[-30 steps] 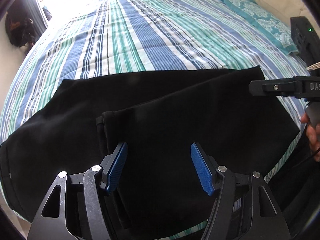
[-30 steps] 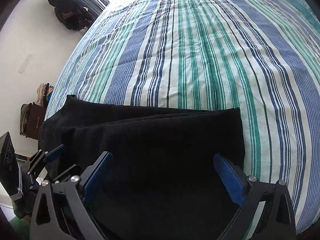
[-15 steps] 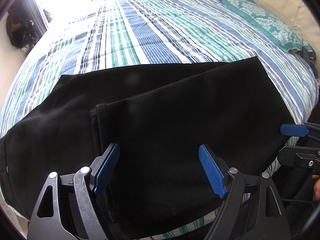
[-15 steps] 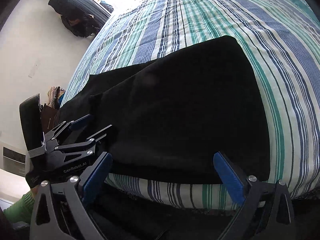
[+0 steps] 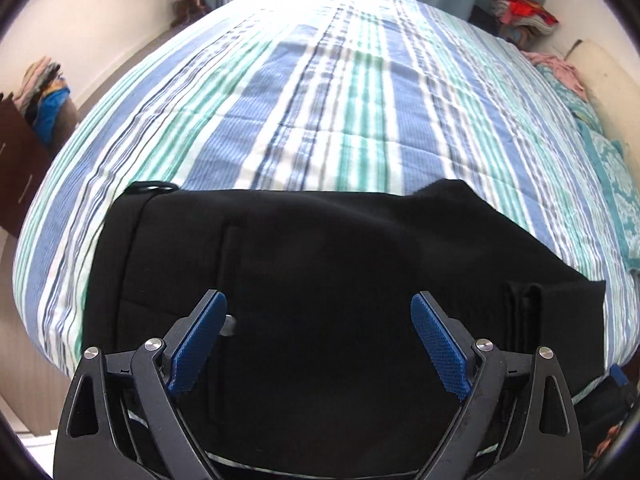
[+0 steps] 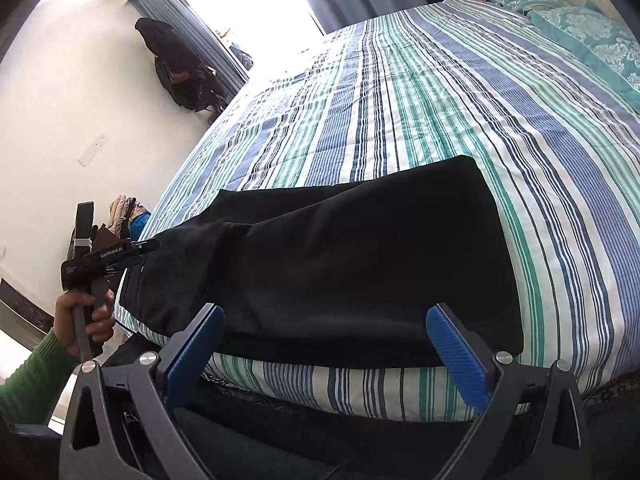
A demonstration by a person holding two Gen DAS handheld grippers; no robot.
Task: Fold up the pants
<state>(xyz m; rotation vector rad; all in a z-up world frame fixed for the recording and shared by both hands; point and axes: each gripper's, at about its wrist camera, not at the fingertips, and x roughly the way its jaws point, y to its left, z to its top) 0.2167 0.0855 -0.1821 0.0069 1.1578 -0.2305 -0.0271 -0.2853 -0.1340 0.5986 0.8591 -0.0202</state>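
Note:
Black pants point(image 5: 328, 280) lie folded over on the near edge of the striped bed point(image 5: 320, 112). In the left wrist view the waistband end with a pocket seam and a small button is at the left, and the folded leg hems are at the right. My left gripper point(image 5: 318, 336) is open and empty, just above the pants' waist end. In the right wrist view the pants point(image 6: 352, 256) lie across the bed corner. My right gripper point(image 6: 326, 354) is open and empty, back off the bed edge. The left gripper point(image 6: 120, 256) shows there at the far left, held in a hand.
Striped blue, green and white bedspread point(image 6: 460, 100) stretches beyond the pants. Teal patterned pillows point(image 6: 592, 40) lie at the right. A dark bag point(image 6: 180, 68) hangs by the window. A brown dresser with clothes point(image 5: 24, 128) stands at the left.
Both grippers have drawn back from the pants and risen. The left gripper has swung left to the waistband end. The right gripper now sits off the bed's edge. Both stay open.

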